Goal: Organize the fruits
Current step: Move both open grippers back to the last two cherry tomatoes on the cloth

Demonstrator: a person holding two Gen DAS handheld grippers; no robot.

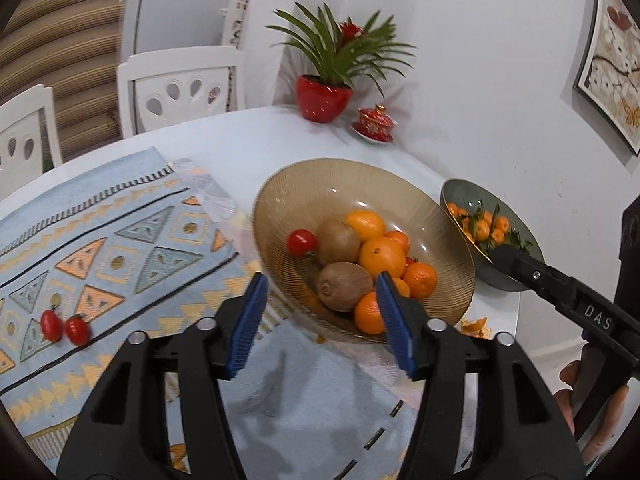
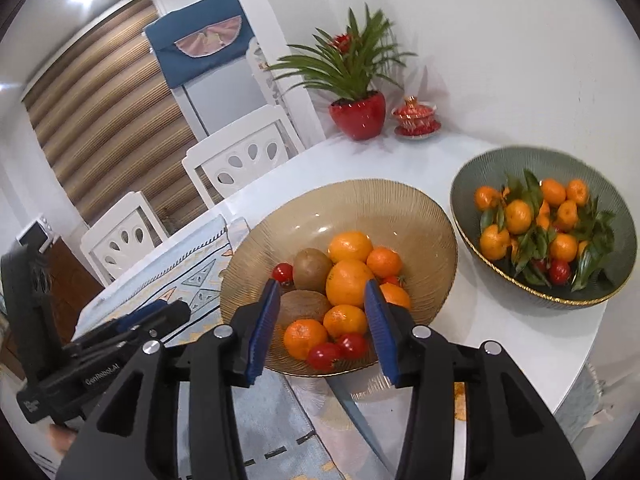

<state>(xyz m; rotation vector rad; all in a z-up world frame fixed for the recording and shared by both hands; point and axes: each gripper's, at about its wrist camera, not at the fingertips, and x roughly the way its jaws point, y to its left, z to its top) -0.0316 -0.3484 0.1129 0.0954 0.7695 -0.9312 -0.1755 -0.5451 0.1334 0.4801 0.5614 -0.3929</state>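
An amber glass bowl (image 1: 320, 188) (image 2: 340, 192) holds oranges (image 1: 382, 256) (image 2: 348, 282), two kiwis (image 1: 344, 286) (image 2: 312, 266) and small tomatoes (image 1: 302, 242) (image 2: 338, 350). To its right a green bowl (image 1: 464, 192) (image 2: 472, 184) is full of leafy mandarins (image 2: 518, 216). Two cherry tomatoes (image 1: 64, 328) lie loose on the patterned placemat (image 1: 100, 248) at the left. My left gripper (image 1: 322, 284) hovers open at the amber bowl's near rim, holding nothing. My right gripper (image 2: 320, 286) is also open and empty above the same bowl's near side; its tip (image 1: 500, 254) appears in front of the green bowl.
A red potted plant (image 1: 324, 98) and a red lidded cup on a saucer (image 1: 376, 122) stand at the table's back by the wall. White chairs (image 1: 180, 88) line the far left side. Orange peel scraps (image 1: 474, 326) lie near the table edge. A hand (image 1: 600, 412) holds the right tool.
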